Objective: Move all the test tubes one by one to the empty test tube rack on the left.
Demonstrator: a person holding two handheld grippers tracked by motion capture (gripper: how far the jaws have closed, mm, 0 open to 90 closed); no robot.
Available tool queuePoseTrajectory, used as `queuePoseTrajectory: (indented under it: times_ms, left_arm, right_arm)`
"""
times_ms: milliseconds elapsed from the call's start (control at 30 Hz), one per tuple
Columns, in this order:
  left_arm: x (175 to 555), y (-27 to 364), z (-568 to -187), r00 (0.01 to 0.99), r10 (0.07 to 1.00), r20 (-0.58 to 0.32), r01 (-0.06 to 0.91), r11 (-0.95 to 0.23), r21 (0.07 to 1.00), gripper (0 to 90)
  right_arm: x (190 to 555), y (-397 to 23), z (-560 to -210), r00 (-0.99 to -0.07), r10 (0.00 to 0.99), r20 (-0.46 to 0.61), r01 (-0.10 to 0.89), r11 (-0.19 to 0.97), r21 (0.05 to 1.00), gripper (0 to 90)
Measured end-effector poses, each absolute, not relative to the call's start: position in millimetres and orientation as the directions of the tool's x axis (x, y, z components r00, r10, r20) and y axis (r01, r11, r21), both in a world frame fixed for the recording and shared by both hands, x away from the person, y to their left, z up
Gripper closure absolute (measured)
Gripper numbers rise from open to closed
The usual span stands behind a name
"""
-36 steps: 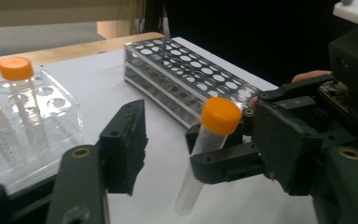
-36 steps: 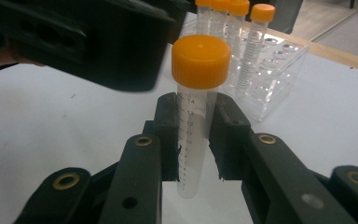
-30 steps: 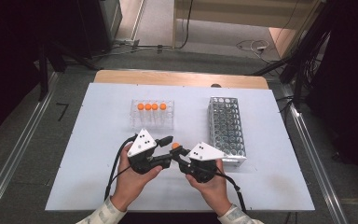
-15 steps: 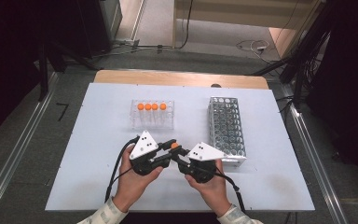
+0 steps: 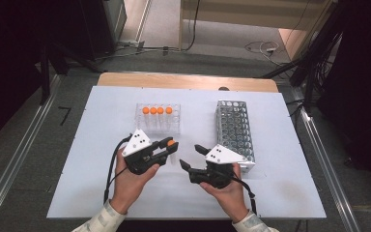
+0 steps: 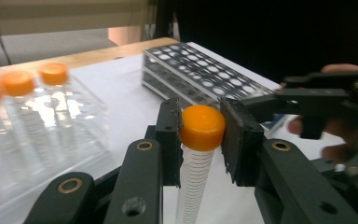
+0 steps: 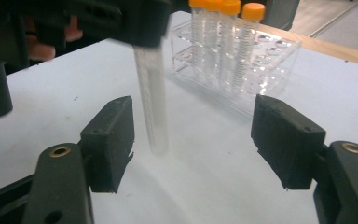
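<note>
Left tongs (image 6: 200, 140) pinch the tube (image 6: 193, 177) at its orange cap (image 6: 203, 127), holding it upright above the counter (image 5: 101, 193), between the clear rack (image 5: 158, 118) and the mesh rack (image 5: 235, 130). Right tongs (image 7: 193, 140) have just been opening and stand spread around the tube's lower end without touching it. Risk: the grip is on the cap alone, so the tube may swing or slip out if tilted. A careless right tong could knock it.

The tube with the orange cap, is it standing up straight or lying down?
Standing up. The tube hangs upright above the table, its orange cap on top, pinched by the left claw.
</note>
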State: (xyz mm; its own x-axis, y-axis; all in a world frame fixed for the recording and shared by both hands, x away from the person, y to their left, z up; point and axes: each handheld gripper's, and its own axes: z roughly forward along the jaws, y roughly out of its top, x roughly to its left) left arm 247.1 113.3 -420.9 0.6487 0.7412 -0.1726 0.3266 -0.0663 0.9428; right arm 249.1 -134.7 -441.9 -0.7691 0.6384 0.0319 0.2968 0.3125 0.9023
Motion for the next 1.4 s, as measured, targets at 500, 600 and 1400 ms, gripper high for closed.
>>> queuePoseTrajectory:
  times_ms: [500,600,1400]
  left_arm:
    - [257,146,-415,0.575,0.792,-0.206,0.342,-0.004,0.94,70.2]
    - [258,147,-414,0.574,0.793,-0.204,0.341,-0.005,0.94,70.2]
    - [262,156,-415,0.546,0.813,-0.203,0.345,0.002,0.939,70.3]
  right_arm:
    - [253,-174,-441,-0.722,0.691,0.037,0.318,0.285,0.904,26.3]
    - [253,-178,-442,-0.717,0.697,0.037,0.32,0.282,0.905,26.3]
    - [251,-209,-444,-0.675,0.736,0.039,0.332,0.256,0.908,26.2]
